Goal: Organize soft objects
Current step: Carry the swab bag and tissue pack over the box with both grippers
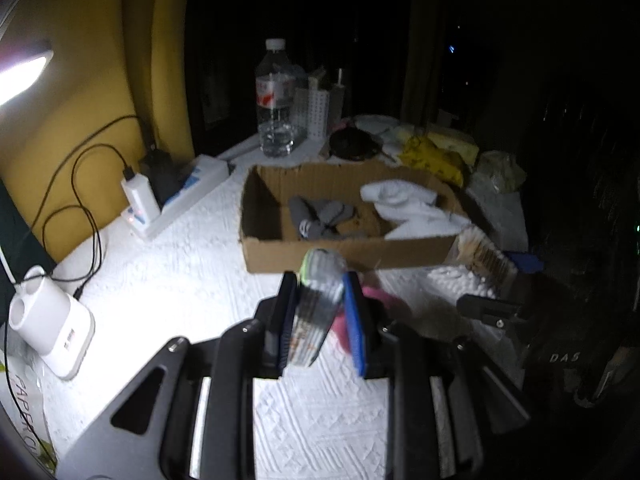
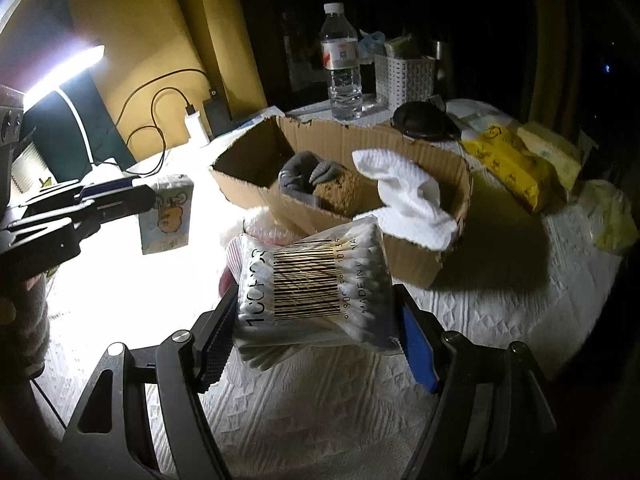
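left view, writing: "paper" runs along a bag at the bottom left edge; "das" shows on a dark thing at the right.
left view, left gripper: jaws pressed tight on a small tissue pack, held up off the white cloth.
left view, where the pack is: between the pads, just in front of the cardboard box.
left view, in the box: grey socks on the left, a white sock on the right.
left view, around: a water bottle and a white basket behind the box, yellow packs to the right, a white charger with black wires by the yellow wall.
right view, writing: "made in" and a big barcode on the cotton swab bag.
right view, right gripper: jaws wide, closed on both sides of the swab bag.
right view, where the bag is: held above the cloth, near the front of the box, hiding part of it.
right view, left side: the other gripper holds the tissue pack, which has a cartoon on it.
right view, around: bright lamp top left.
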`<state>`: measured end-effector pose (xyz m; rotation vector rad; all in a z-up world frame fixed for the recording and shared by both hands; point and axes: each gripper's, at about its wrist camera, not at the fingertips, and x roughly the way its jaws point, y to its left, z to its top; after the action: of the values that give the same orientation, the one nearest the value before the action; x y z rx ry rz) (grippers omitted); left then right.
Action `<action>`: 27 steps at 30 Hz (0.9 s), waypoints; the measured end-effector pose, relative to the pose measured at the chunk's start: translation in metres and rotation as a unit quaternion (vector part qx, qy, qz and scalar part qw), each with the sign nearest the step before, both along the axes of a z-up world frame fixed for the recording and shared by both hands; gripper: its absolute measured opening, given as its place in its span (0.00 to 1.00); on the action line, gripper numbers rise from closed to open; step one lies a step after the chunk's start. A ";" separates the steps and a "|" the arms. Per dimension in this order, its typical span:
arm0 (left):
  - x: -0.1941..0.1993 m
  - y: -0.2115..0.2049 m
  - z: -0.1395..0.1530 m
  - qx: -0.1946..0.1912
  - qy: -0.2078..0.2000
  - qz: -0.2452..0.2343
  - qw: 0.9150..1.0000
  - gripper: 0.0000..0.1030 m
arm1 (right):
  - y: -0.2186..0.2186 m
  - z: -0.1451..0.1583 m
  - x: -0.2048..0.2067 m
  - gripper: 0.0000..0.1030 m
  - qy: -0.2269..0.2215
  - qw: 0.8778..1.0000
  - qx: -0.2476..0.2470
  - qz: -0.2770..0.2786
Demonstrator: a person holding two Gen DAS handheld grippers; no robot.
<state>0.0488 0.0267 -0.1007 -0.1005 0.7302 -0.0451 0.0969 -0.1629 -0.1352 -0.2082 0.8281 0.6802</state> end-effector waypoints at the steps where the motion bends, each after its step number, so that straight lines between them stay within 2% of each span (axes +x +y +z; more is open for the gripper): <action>1: 0.003 0.001 0.003 0.000 -0.004 0.000 1.000 0.23 | 0.001 0.001 0.002 0.73 -0.002 1.000 0.000 0.000; 18: 0.055 0.013 0.016 0.005 -0.028 0.008 1.000 0.23 | 0.013 0.015 0.039 0.73 -0.010 1.000 0.003 -0.001; 27: 0.091 0.022 -0.001 0.013 -0.013 0.019 1.000 0.23 | 0.014 0.015 0.059 0.73 -0.006 1.000 0.006 -0.003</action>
<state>0.1396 0.0484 -0.1015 -0.0880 0.7018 -0.0008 0.1561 -0.1485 -0.1205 -0.1986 0.8123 0.6774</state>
